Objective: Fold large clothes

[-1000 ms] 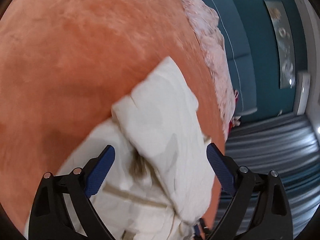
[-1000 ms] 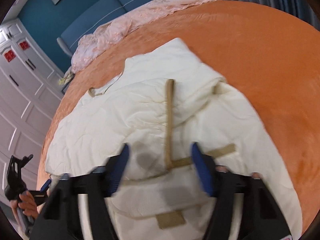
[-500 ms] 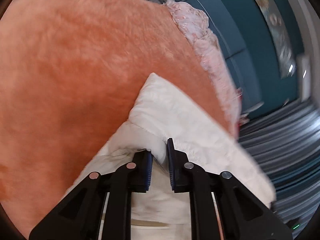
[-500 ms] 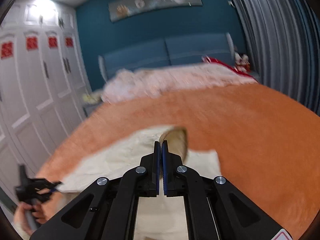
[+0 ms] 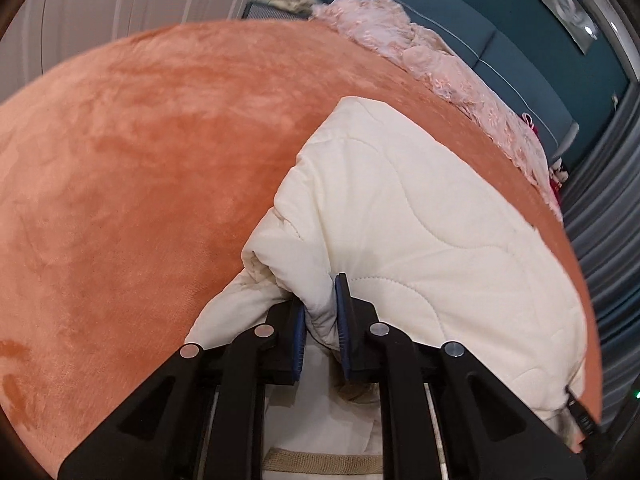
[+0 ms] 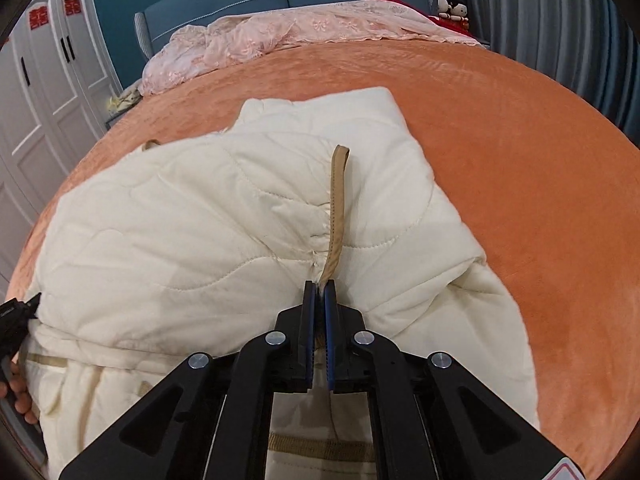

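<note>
While the cream quilted coat (image 6: 248,216) lies spread on the orange bed (image 6: 520,128), both grippers have hold of it near its close edge. From the left wrist view, the left gripper (image 5: 321,312) has its fingers (image 5: 342,300) narrowed on a bunched fold of the coat, which bulges out from between the blue pads; the rest of the coat runs away to the right and up from that fold, with bare orange bed to the left. From the right wrist view, the right gripper (image 6: 319,292) has its fingers (image 6: 330,300) pressed almost together, pinching the coat right at the near end of a tan strap (image 6: 336,208). The strap runs straight up from the fingertips over the coat's top layer. Cream fabric spreads out on both sides of the fingers and passes under them toward the camera. At the far left edge of that view, a hand (image 6: 16,392) grips the other tool against the coat's side. A pink lace cover (image 6: 288,28) is heaped at the far end of the bed, well apart from the coat.
</note>
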A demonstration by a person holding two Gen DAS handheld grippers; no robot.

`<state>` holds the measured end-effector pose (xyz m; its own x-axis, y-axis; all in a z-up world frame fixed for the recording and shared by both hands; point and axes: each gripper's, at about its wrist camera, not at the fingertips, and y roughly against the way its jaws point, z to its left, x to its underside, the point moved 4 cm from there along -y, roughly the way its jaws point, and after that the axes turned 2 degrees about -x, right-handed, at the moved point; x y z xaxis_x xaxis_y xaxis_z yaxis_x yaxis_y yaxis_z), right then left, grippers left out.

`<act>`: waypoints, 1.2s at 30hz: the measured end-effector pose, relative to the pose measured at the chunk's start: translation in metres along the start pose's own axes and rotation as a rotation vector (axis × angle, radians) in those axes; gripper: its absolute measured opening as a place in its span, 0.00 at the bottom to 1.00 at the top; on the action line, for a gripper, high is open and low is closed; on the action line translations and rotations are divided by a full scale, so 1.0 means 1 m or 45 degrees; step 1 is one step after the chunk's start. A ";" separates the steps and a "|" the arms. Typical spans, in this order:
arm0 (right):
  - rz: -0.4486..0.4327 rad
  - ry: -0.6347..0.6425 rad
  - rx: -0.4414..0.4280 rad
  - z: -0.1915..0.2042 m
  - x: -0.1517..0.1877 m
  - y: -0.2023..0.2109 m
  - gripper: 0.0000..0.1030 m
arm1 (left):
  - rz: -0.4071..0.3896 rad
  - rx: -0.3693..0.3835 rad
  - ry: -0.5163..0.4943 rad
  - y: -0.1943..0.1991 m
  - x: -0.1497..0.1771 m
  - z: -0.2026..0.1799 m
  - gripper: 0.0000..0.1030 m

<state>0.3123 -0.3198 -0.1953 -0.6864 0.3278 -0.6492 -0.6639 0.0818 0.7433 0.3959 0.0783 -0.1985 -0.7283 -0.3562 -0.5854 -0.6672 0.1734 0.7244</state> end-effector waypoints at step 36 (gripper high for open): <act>-0.026 0.228 -0.061 0.126 0.029 -0.012 0.14 | -0.063 -0.156 -0.144 0.009 0.008 -0.011 0.21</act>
<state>0.3381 -0.1923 -0.2027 -0.7117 0.1534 -0.6855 -0.6886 0.0403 0.7240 0.3855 0.0670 -0.1928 -0.7127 -0.2551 -0.6535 -0.6834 0.0423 0.7288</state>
